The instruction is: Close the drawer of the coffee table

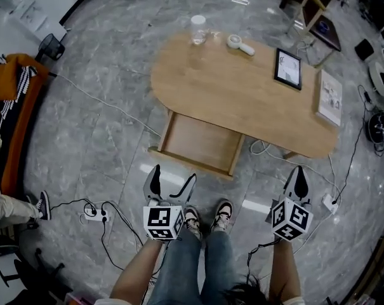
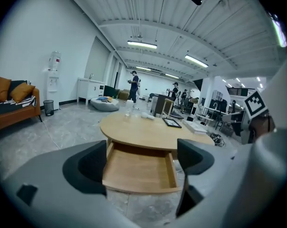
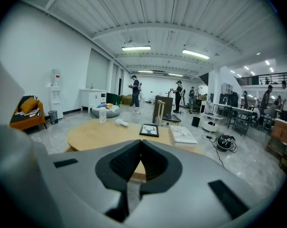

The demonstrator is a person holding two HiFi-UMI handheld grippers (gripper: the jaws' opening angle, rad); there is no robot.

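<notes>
A: Shallow light-wood drawer (image 1: 201,143): where's it found?
B: Pulled out at oval wooden coffee table's (image 1: 230,88) near side, framed btwn left gripper's (image 2: 145,163) spread, empty jaws; right gripper (image 3: 139,163): jaws together, empty, prob. farther off.

Drawer (image 2: 134,175) ahead of my left claw (image 2: 142,161): both front corners hidden behind my pads (image 2: 93,167), back end lost under tabletop (image 2: 148,129). Ahead of my right claw (image 3: 139,148): drawer fully hidden by claw body, tabletop's near edge covered by my closed jaws. Book (image 3: 182,135) ahead-right of right claw: print too small to read. People (image 3: 135,90) far beyond: too small to tell. Sofa (image 1: 26,107) far left of left claw: cut by edge. My forearms (image 1: 138,272) behind claws: cut at bottom.
</notes>
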